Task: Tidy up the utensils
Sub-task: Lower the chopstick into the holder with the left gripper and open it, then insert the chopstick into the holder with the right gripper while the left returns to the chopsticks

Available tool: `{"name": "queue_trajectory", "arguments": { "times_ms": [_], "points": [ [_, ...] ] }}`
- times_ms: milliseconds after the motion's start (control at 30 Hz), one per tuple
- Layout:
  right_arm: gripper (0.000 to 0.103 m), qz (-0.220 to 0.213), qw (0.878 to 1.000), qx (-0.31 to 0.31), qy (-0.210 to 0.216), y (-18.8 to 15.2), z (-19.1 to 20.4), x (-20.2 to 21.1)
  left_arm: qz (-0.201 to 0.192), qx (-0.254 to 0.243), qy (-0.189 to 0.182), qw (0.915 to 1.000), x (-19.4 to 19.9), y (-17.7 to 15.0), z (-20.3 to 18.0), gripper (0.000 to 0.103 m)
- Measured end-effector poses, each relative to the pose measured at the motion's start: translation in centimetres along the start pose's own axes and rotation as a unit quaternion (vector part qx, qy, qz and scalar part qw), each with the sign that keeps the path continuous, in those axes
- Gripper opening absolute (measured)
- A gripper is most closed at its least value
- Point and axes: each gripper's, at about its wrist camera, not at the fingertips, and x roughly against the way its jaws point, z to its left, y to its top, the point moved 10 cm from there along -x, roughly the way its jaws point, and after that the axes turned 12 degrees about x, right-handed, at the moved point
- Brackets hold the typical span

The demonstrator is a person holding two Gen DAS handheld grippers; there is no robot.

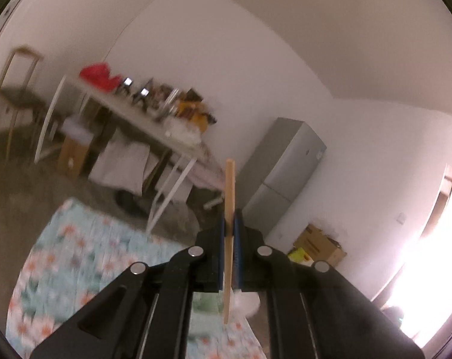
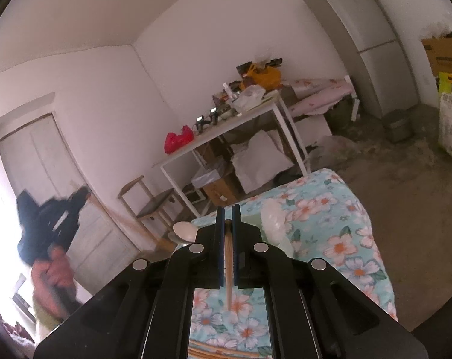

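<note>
In the left wrist view my left gripper (image 1: 229,215) is shut on a thin wooden chopstick (image 1: 229,185). The stick stands upright between the blue pads, high above the floral tablecloth (image 1: 85,257). In the right wrist view my right gripper (image 2: 228,209) is shut on another wooden chopstick (image 2: 228,287), which runs back along the fingers. A pale spoon (image 2: 184,229) lies just left of its fingertips and a white crinkled object (image 2: 273,220) lies to the right. A hand (image 2: 56,269) holds the blurred left gripper (image 2: 76,200) at far left.
The floral cloth (image 2: 330,224) covers the work surface, and wooden pieces (image 2: 214,351) lie at its near edge. Beyond stand a cluttered white table (image 2: 226,131), a wooden chair (image 2: 154,206), a grey refrigerator (image 2: 366,45), cardboard boxes (image 2: 444,53) and bare concrete floor.
</note>
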Motion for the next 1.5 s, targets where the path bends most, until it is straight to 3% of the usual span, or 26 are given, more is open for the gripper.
{"name": "queue_trajectory", "arguments": {
  "times_ms": [167, 333, 567, 633, 833, 1100, 1300, 1500],
  "points": [
    [0.003, 0.002, 1.000, -0.001, -0.003, 0.2, -0.4, 0.3, -0.017, -0.062, 0.030, 0.9975, -5.2, -1.6, -0.8, 0.005],
    [0.003, 0.011, 1.000, 0.004, 0.001, -0.1, -0.4, 0.0, -0.006, -0.095, 0.058, 0.9938, -8.8, -4.7, 0.6, 0.005],
    [0.003, 0.015, 1.000, 0.001, 0.006, -0.1, -0.4, -0.2, 0.044, -0.084, 0.081, 0.9921, -10.8, -8.3, 3.9, 0.007],
    [0.003, 0.014, 1.000, 0.004, 0.005, 0.0, -0.4, 0.0, 0.052, -0.067, 0.082, 0.9931, -10.7, -8.5, 4.6, 0.020],
    [0.003, -0.001, 1.000, 0.019, 0.000, 1.1, 0.2, 1.0, 0.034, -0.055, 0.073, 0.9953, -8.2, -7.7, 4.4, 0.040],
    [0.003, -0.065, 0.997, 0.050, 0.007, 5.8, 1.3, 3.1, 0.018, -0.033, 0.072, 0.9967, -1.7, -7.4, 4.8, 0.055],
    [0.003, -0.106, 0.992, 0.070, 0.013, 9.2, 2.1, 2.8, 0.037, -0.071, 0.115, 0.9902, 2.9, -10.4, 6.7, 0.064],
    [0.003, -0.102, 0.992, 0.078, 0.016, 10.1, 2.4, -0.9, 0.081, -0.106, 0.184, 0.9739, 6.2, -15.9, 10.6, 0.067]
  ]
}}
